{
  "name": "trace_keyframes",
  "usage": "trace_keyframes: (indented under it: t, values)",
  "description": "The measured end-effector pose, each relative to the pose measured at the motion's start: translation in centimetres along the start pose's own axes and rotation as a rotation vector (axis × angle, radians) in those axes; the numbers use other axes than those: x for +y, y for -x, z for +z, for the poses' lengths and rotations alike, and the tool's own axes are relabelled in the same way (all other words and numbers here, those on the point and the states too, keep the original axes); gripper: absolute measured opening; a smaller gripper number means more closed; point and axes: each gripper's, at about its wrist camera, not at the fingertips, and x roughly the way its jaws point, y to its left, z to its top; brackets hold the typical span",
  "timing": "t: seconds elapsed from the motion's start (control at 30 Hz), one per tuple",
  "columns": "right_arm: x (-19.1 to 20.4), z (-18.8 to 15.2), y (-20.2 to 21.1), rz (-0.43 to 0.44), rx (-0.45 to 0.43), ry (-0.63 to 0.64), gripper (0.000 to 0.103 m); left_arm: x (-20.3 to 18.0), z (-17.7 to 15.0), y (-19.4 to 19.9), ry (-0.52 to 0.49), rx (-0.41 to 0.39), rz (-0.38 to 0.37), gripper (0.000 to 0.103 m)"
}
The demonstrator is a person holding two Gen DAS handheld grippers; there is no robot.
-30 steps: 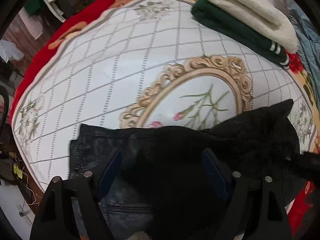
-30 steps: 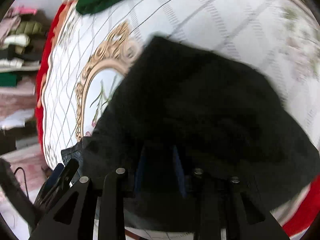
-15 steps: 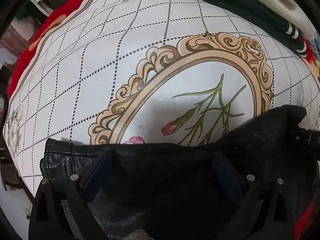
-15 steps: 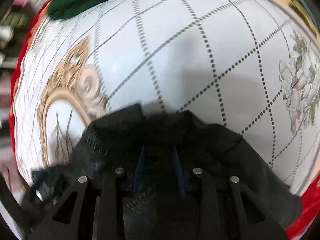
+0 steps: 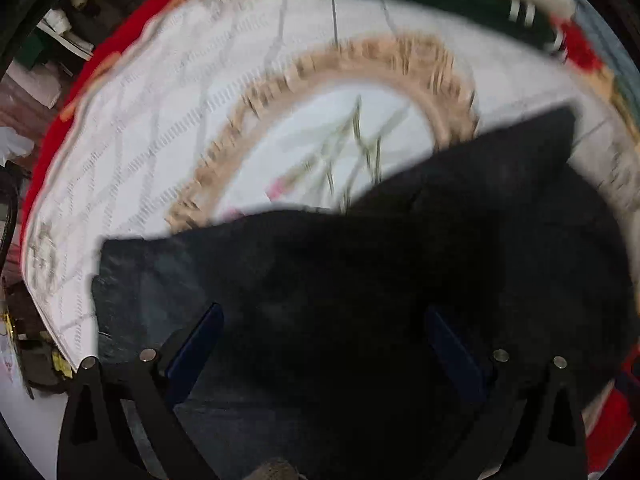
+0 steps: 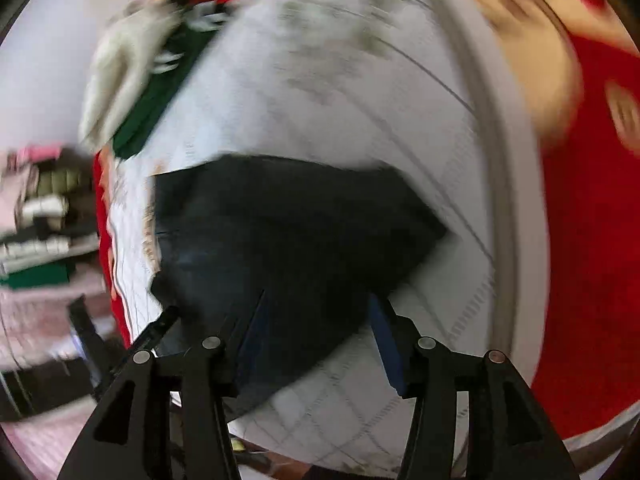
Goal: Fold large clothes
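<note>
Left wrist view: the left claw (image 5: pixel 320 344) is spread wide over the dark denim garment (image 5: pixel 360 280), which lies doubled near the bed (image 5: pixel 160 120) front edge

Right wrist view: the right claw (image 6: pixel 320 336), clenched half a second ago, now gapes released; the fold looks laid

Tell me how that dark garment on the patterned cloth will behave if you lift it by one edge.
The dark garment will probably sag and drape: it already lies in soft, uneven folds on the patterned cloth. Its faded, denim-like surface suggests some weight, so the far end may drag. It looks unlikely to slip once pinched.
</note>
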Motion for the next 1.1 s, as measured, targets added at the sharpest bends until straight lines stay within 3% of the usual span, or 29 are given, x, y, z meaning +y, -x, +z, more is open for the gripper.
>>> trace_keyframes:
  t: [0.13,0.27,0.37,0.53,0.57,0.63,0.77,0.93,1.1]
  values:
    - [-4.6,-0.6,-5.5,0.208,0.02,-0.111,0.054,0.4,-0.1,-0.4,0.013,-0.019,-0.024,0.103]
    - [-4.8,0.1,-8.6,0.407,-0.034,-0.13,0.054,0.6,-0.1,-0.5,0.012,-0.013,-0.039,0.103]
    - [-3.8,0.9,-10.4,0.484,-0.052,-0.154,0.056,0.8,0.1,-0.7,0.01,-0.006,-0.046,0.103]
    - [-2.0,2.0,-11.1,0.539,-0.047,-0.103,0.055,0.5,0.7,-0.5,-0.021,-0.027,-0.013,0.103]
    - [-1.1,2.2,-11.2,0.53,-0.054,-0.089,0.051,0.3,1.1,-0.5,-0.026,-0.034,-0.005,0.103]
    - [0.0,2.6,-10.6,0.515,-0.08,-0.076,0.025,-0.2,2.0,-0.3,-0.041,-0.052,0.014,0.103]
    - [1.5,2.6,-6.7,0.567,-0.147,-0.068,0.02,-2.0,4.2,-0.2,-0.057,-0.069,-0.01,0.103]
    - [5.5,1.9,-0.4,0.538,-0.259,0.014,0.02,-6.8,7.0,-0.2,-0.1,-0.099,-0.11,0.103]
    - [9.3,0.9,3.9,0.444,-0.323,0.14,0.02,-10.0,9.7,-1.3,-0.112,-0.086,-0.307,0.103]
